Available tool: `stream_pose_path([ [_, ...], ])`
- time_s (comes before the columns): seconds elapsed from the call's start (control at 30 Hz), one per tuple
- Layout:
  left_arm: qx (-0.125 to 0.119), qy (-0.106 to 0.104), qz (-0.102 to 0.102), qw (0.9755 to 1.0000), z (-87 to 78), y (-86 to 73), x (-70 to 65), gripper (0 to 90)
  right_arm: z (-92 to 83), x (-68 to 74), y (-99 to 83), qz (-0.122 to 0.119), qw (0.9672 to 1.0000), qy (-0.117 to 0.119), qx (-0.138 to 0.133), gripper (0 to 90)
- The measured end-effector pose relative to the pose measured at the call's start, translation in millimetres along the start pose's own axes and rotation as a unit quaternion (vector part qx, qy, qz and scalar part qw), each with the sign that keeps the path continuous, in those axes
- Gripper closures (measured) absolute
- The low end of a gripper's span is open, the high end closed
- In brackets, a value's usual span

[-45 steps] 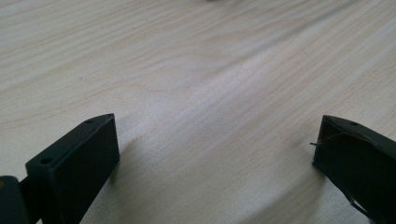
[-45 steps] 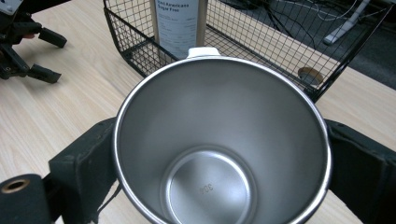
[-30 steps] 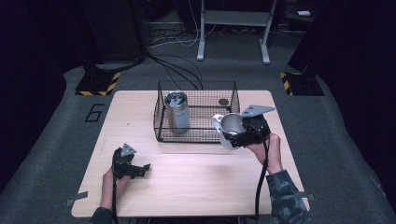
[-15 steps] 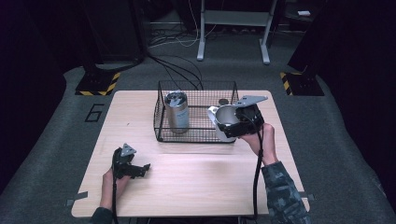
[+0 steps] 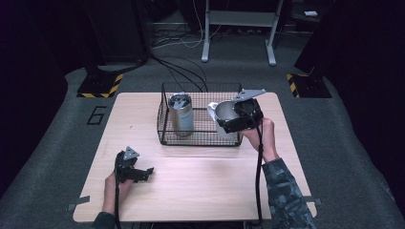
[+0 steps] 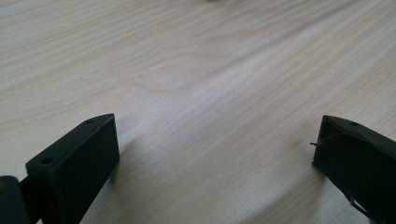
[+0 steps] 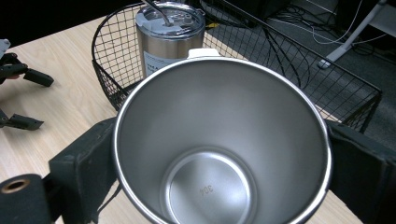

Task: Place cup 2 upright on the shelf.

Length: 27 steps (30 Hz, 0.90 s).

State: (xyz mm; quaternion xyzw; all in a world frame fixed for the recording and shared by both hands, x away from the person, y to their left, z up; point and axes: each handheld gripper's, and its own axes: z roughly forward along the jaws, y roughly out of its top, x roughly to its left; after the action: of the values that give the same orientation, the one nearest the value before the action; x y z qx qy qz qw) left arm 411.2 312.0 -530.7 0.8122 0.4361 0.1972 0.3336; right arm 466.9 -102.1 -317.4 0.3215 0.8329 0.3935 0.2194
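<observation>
An open steel cup sits between the jaws of my right gripper, which is shut on its sides. In the high view the cup and right gripper hang over the right end of a black wire basket. A lidded steel tumbler stands upright in the basket's left half, and shows past the cup's rim as the tumbler. My left gripper rests on the table's front left, open, with bare wood between its jaws.
The wooden table has free room in front of the basket. The basket's far rim runs behind the cup. Cables and a stand's legs lie on the floor beyond the table.
My right gripper has carried the cup left and away from the person, from beside the basket's right end to over it. The left gripper has not moved.
</observation>
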Motion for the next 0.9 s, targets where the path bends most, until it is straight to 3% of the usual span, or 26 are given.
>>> stream_pose_path([
  [0.23,0.000,0.000,0.000,1.0000,0.0,0.0,0.0,0.0,11.4,-3.1,3.4,-0.006,1.0000,-0.004,0.002,6.0],
  [0.37,-0.001,0.000,0.000,1.0000,0.1,-0.1,0.0,0.0,17.0,-3.3,5.6,0.005,0.9999,-0.009,0.005,6.0],
  [0.9,0.000,0.000,0.000,1.0000,0.1,-0.1,0.0,0.0,36.2,-10.3,19.2,0.007,0.9995,-0.022,0.020,5.9],
])
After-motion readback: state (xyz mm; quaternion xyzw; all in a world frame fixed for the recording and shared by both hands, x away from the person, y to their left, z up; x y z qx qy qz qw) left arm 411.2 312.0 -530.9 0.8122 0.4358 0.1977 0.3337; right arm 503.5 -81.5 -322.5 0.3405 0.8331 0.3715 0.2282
